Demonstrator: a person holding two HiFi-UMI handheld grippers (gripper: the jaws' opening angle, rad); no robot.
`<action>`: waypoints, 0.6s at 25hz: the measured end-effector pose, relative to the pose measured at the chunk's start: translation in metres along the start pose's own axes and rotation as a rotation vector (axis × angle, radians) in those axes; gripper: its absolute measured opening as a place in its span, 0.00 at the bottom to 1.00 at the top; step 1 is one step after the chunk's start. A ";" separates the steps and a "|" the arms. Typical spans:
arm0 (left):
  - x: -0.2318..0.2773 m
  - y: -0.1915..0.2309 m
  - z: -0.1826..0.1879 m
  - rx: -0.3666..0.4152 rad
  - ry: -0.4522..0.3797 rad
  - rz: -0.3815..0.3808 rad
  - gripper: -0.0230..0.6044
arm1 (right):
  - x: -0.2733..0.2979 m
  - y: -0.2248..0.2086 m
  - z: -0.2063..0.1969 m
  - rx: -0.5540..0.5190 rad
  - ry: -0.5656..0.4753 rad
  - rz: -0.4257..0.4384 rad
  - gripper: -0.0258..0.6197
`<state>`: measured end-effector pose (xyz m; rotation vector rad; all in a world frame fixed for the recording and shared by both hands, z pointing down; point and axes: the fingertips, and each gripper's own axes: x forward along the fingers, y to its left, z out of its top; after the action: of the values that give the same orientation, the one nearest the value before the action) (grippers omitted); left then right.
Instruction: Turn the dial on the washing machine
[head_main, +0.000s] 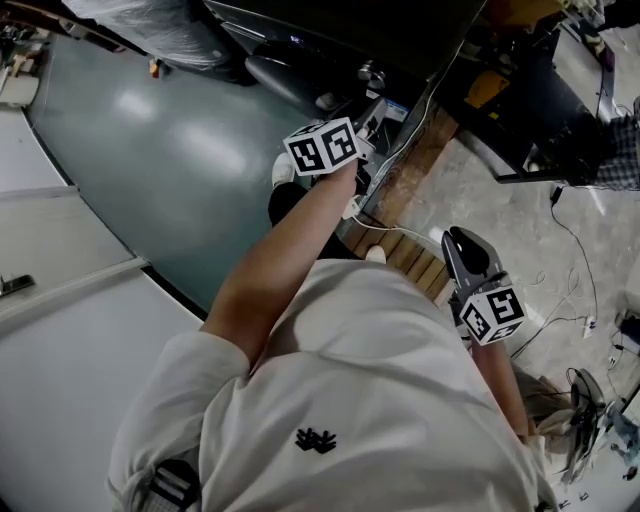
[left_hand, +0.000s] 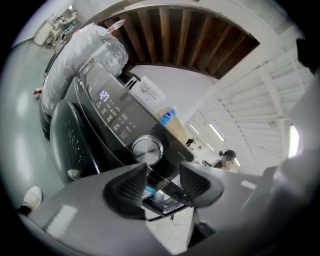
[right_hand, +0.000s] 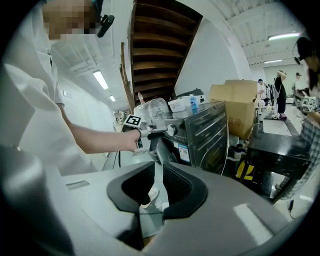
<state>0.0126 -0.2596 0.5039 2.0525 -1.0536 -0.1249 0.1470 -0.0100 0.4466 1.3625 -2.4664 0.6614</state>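
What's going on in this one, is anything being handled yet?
A person points the left gripper at the silver dial on the dark washing machine. Its fingers stand apart just short of the dial, with nothing between them, so no grip shows. The right gripper hangs back from the machine, open and empty.

Nothing here reads plainly to me. The washing machine (left_hand: 115, 120) has a lit display (left_hand: 103, 95) with pale digits, too blurred to name, and small panel icons I can't make out. A white-and-blue sticker (right_hand: 184, 151) on its front is too small to read. My left cube (head_main: 322, 146) and right cube (head_main: 492, 314) bear only black-and-white square patterns — no letters.
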 end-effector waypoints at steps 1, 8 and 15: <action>-0.006 -0.006 -0.001 0.034 0.005 -0.005 0.43 | -0.002 0.001 0.001 -0.005 -0.001 0.007 0.12; -0.048 -0.041 -0.027 0.262 0.081 -0.012 0.28 | -0.020 -0.002 -0.007 -0.028 -0.019 0.044 0.08; -0.099 -0.090 -0.040 0.470 0.126 -0.115 0.13 | -0.030 0.008 -0.003 -0.041 -0.034 0.086 0.06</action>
<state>0.0224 -0.1346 0.4430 2.5048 -0.9496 0.2120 0.1565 0.0172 0.4347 1.2689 -2.5635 0.6072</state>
